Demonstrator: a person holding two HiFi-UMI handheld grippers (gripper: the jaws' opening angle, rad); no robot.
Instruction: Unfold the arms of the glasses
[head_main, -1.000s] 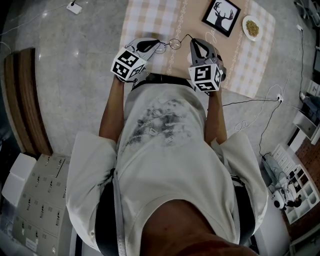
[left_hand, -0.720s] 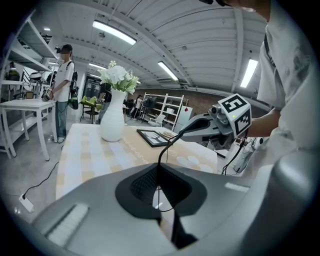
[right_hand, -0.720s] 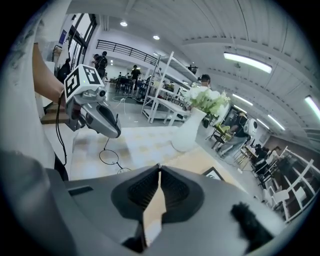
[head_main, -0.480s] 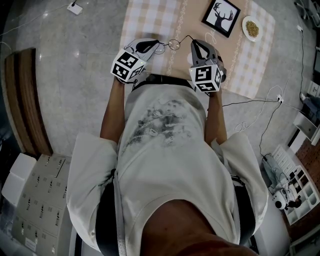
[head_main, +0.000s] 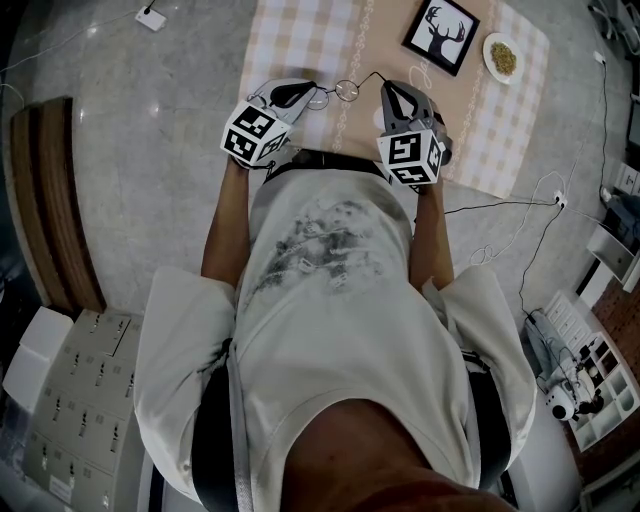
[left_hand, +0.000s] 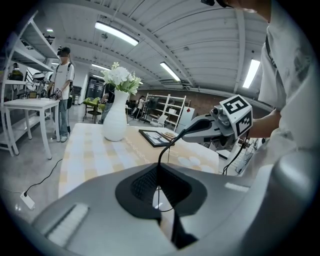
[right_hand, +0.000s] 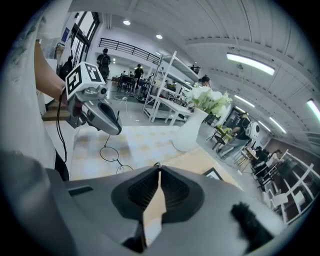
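The left gripper (head_main: 308, 90) clamps the glasses (head_main: 346, 90) by the frame. The right gripper (head_main: 386, 87) pinches one arm (head_main: 370, 76), which should swing outward gently.

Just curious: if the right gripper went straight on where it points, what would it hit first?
Probably the tablecloth, short of the vase, though depth is hard to judge.

Checked tablecloth (head_main: 290, 40) spread flat. 1 framed deer picture (head_main: 442, 33) lying flat on it; 1 small plate (head_main: 489, 50) of food just beside it. White vase (left_hand: 115, 120) upright, holding white flowers (left_hand: 120, 77).
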